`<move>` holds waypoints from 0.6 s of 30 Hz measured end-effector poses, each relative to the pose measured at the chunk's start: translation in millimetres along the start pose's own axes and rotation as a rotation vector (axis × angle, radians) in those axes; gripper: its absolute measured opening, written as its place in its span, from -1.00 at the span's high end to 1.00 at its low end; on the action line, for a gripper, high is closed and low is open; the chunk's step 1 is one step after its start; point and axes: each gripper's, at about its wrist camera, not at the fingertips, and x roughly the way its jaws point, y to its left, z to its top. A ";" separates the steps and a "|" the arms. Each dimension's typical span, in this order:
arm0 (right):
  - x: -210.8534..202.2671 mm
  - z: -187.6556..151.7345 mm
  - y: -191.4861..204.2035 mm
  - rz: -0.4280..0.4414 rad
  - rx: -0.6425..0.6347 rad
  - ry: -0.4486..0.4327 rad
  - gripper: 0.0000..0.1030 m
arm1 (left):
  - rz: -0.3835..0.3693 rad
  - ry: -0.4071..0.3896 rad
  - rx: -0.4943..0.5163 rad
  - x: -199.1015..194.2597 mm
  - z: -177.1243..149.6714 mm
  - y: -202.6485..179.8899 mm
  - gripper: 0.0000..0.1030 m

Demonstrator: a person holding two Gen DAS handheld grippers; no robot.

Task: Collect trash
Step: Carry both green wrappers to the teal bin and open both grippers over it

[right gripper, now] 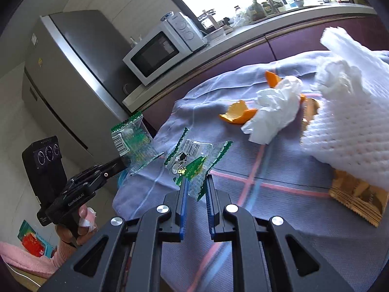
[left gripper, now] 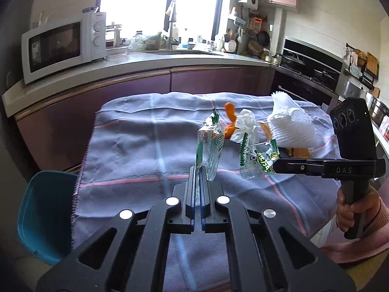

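My left gripper [left gripper: 197,170] is shut on a clear wrapper with green edges [left gripper: 210,146], which stands upright above the cloth. The right wrist view shows that same wrapper [right gripper: 131,143] at the left gripper's [right gripper: 122,163] tip, off the table's left edge. My right gripper [right gripper: 197,182] is shut on a cow-print green wrapper [right gripper: 192,163], its pads pressing on the lower edge. From the left wrist view, the right gripper [left gripper: 276,164] reaches in from the right with that wrapper [left gripper: 257,160]. Beyond lie a crumpled tissue [right gripper: 277,112], orange peels [right gripper: 238,115] and a white foam net [right gripper: 347,112].
A blue-grey tablecloth with pink stripes [left gripper: 136,146] covers the table. Brown paper [right gripper: 357,194] lies under the foam net. A teal chair [left gripper: 46,214] stands at the table's left. Behind are purple cabinets, a counter with a microwave [left gripper: 63,46], and a fridge [right gripper: 73,77].
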 end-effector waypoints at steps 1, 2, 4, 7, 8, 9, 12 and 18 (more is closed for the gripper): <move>4.2 3.1 5.7 0.012 -0.019 0.008 0.75 | 0.021 -0.007 -0.011 -5.8 -0.4 8.1 0.93; 9.7 7.0 12.1 0.023 -0.038 0.016 0.75 | 0.041 -0.014 -0.024 -11.7 -0.8 16.4 0.93; 21.1 14.2 27.2 0.051 -0.081 0.031 0.75 | 0.084 -0.029 -0.052 -24.6 -2.9 34.4 0.93; 41.9 24.9 50.2 0.091 -0.145 0.060 0.75 | 0.152 -0.047 -0.093 -41.3 -5.7 60.7 0.93; 49.1 28.7 57.9 0.104 -0.164 0.069 0.75 | 0.174 -0.051 -0.104 -45.8 -7.0 68.3 0.93; 55.3 31.0 66.1 0.116 -0.181 0.077 0.75 | 0.194 -0.055 -0.117 -50.8 -8.8 77.2 0.93; 75.1 39.9 88.1 0.150 -0.232 0.102 0.75 | 0.258 -0.062 -0.154 -65.6 -15.3 105.1 0.93; 119.7 51.0 126.6 0.206 -0.297 0.174 0.75 | 0.358 -0.047 -0.215 -80.7 -31.1 152.5 0.93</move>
